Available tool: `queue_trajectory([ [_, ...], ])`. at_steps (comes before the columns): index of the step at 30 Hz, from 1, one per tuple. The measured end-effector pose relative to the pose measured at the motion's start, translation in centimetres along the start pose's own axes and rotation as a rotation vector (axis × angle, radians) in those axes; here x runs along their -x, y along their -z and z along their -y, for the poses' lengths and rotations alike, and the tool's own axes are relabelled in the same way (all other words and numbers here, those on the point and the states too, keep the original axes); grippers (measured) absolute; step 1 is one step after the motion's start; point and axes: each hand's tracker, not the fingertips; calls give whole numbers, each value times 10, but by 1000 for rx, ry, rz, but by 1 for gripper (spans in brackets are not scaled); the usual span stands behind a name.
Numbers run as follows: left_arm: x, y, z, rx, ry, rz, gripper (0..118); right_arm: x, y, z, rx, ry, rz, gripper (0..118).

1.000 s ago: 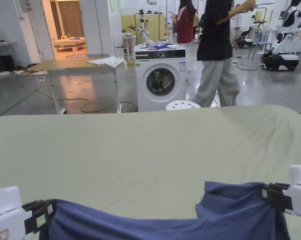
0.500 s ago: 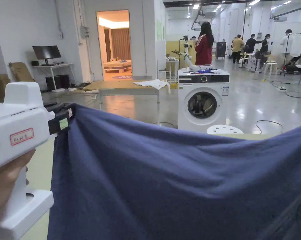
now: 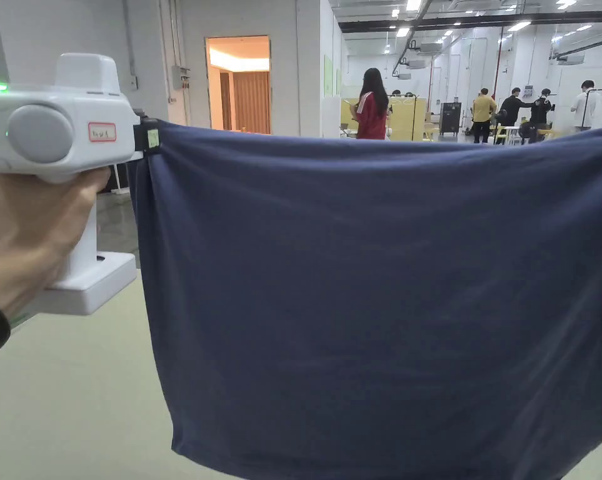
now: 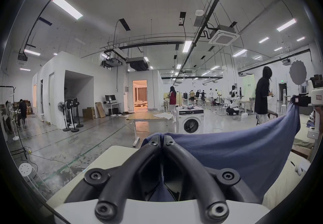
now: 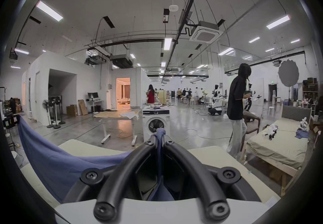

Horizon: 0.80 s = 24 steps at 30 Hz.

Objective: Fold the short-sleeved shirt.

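A navy blue short-sleeved shirt (image 3: 368, 294) hangs spread wide in the air before me, above the pale green table (image 3: 62, 400). My left gripper (image 3: 148, 136) is shut on its upper left corner, held by a hand at the left. In the left gripper view its jaws (image 4: 161, 137) pinch the blue cloth (image 4: 236, 151), and the right gripper (image 4: 299, 100) holds the far corner. In the right gripper view my right gripper (image 5: 160, 137) is shut on a bunched corner of the shirt (image 5: 66, 156), which stretches left to the left gripper (image 5: 10, 120).
A washing machine (image 5: 156, 123) and a wooden-topped table (image 5: 115, 115) stand beyond the green table. A person in black (image 5: 236, 110) stands to the right by a bed (image 5: 277, 145). Several other people are farther back. Cables lie on the floor.
Both grippers have lifted the shirt from low over the table to head height and pulled it taut, so it now hangs as a wide sheet hiding the washing machine. My head has tilted up.
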Motion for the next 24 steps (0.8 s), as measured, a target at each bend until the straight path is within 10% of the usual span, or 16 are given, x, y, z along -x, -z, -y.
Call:
queue_trajectory([
  [24,-30,149,27,94,55,-62,0,18,114,-5,10,-98,136,1],
])
